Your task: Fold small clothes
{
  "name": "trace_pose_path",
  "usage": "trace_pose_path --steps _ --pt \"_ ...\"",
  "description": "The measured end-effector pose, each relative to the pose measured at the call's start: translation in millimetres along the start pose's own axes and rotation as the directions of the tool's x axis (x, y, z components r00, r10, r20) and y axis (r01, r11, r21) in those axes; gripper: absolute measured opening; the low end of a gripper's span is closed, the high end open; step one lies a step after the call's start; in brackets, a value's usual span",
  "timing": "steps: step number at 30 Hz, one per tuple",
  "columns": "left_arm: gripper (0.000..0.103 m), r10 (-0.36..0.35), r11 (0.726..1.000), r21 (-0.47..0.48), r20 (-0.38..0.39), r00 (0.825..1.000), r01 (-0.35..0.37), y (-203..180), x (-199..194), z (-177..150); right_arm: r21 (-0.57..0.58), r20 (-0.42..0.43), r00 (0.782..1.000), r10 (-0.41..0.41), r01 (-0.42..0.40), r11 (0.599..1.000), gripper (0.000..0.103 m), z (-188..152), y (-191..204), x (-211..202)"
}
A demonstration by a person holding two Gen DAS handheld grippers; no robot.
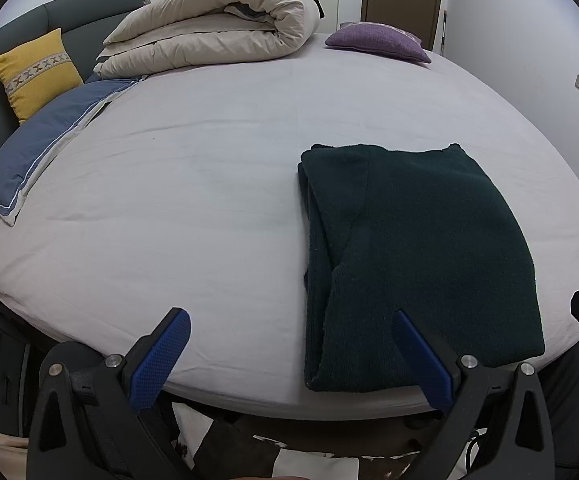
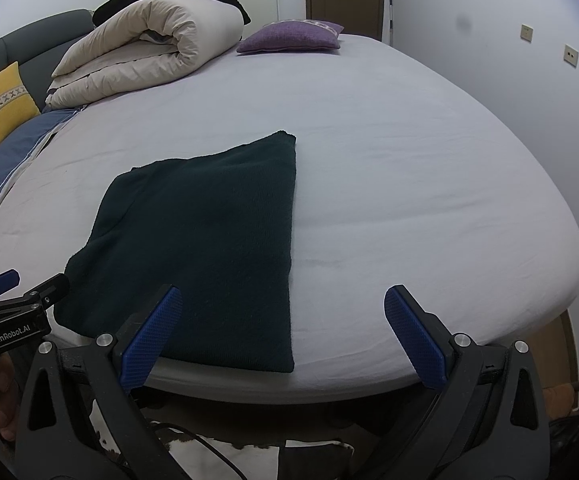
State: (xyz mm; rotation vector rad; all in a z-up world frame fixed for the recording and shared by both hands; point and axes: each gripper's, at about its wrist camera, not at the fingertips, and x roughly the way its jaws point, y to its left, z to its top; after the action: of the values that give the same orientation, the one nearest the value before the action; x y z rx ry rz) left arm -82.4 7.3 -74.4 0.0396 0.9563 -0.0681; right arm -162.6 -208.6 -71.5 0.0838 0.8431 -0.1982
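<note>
A dark green knitted garment [image 1: 417, 248] lies folded into a flat rectangle near the front edge of the bed; it also shows in the right wrist view [image 2: 209, 248]. My left gripper [image 1: 289, 320] is open and empty, held off the front edge, its right finger [image 1: 421, 356] over the garment's near left corner. My right gripper [image 2: 281, 296] is open and empty, its left finger [image 2: 149, 336] over the garment's near edge. The left gripper's side [image 2: 13, 300] shows at the far left of the right wrist view.
The bed has a pale grey sheet [image 1: 193, 200]. A rolled beige duvet [image 1: 217, 20], a purple cushion [image 1: 377, 42], a yellow cushion [image 1: 35, 72] and a blue pillow [image 1: 41, 148] lie at the back and left. A wall [image 2: 509, 60] stands on the right.
</note>
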Motion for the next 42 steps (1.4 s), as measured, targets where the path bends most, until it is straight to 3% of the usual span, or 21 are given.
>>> trace_pose_path --steps 42 --pt "0.103 -0.008 1.0 0.006 0.004 1.0 0.008 -3.4 -0.4 -3.2 0.002 -0.004 1.0 0.002 -0.002 1.0 0.103 -1.0 0.5 0.2"
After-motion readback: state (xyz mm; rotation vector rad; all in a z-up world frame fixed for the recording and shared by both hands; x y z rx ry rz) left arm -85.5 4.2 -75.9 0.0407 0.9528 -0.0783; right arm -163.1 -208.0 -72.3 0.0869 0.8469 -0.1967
